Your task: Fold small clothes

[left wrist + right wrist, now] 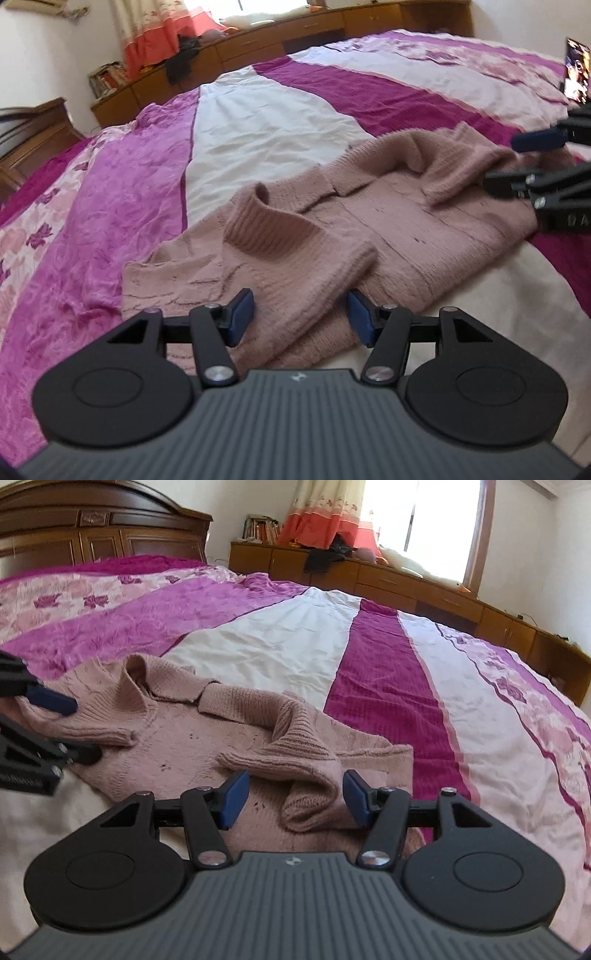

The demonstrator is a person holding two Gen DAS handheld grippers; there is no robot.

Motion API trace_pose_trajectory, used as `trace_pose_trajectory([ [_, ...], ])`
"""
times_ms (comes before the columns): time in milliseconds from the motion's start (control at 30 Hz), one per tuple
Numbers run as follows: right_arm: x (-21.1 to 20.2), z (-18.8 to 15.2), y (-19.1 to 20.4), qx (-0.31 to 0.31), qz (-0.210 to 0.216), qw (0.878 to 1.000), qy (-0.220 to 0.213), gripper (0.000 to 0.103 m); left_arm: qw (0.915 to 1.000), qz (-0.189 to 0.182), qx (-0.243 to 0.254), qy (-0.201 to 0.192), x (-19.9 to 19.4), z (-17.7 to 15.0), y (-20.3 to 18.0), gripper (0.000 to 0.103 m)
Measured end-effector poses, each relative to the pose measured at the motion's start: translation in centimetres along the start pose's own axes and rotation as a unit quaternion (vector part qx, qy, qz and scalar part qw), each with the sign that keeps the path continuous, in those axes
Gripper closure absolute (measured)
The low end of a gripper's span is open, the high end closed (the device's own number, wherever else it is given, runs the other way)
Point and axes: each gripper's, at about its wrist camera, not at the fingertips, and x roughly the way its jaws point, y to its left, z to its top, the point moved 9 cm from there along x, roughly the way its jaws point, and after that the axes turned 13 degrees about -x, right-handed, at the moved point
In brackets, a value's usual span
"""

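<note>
bedspread (258,122) under it all, pink sweater (406,229) spread just ahead. left gripper (301,317) and right gripper (295,799) both gape wide around sleeve folds; pinch deep before lifting imo.

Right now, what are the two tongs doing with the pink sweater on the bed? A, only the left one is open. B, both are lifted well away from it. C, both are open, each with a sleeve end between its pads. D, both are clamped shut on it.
C: the left tongs and the right tongs both stand open, each straddling a bunched cuff of the pink sweater, with gaps at the pads.
</note>
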Motion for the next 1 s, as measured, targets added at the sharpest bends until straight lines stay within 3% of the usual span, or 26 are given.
trace_pose_trajectory([
  [267, 3.5, -1.0, 0.5, -0.018, 0.007, 1.000, 0.019, 0.039, 1.0000, -0.001, 0.000, -0.009, 1.3, 0.1, 0.1, 0.046],
  [300, 3.7, -1.1, 0.4, -0.015, 0.007, 1.000, 0.018, 0.040, 0.9999, -0.002, -0.001, -0.012, 1.2, 0.2, 0.1, 0.051],
  [367, 3.8, -1.1, 0.3, -0.010, 0.006, 1.000, 0.015, 0.043, 0.9999, -0.007, -0.005, -0.013, 1.2, 0.2, 0.1, 0.072],
  [500, 4.0, -1.0, -0.2, -0.002, 0.000, 1.000, 0.016, 0.067, 0.9998, 0.000, -0.011, -0.018, 1.1, 0.7, 0.7, 0.090],
  [733, 3.5, -0.2, -2.0, 0.033, -0.010, 0.999, -0.004, 0.083, 0.9971, 0.043, -0.031, -0.055, -0.1, 3.1, 4.1, 0.092],
  [1000, 3.5, 2.3, -6.7, 0.049, -0.049, 0.997, -0.030, 0.085, 0.9870, 0.126, -0.051, -0.086, 1.2, 7.5, 11.7, 0.093],
])
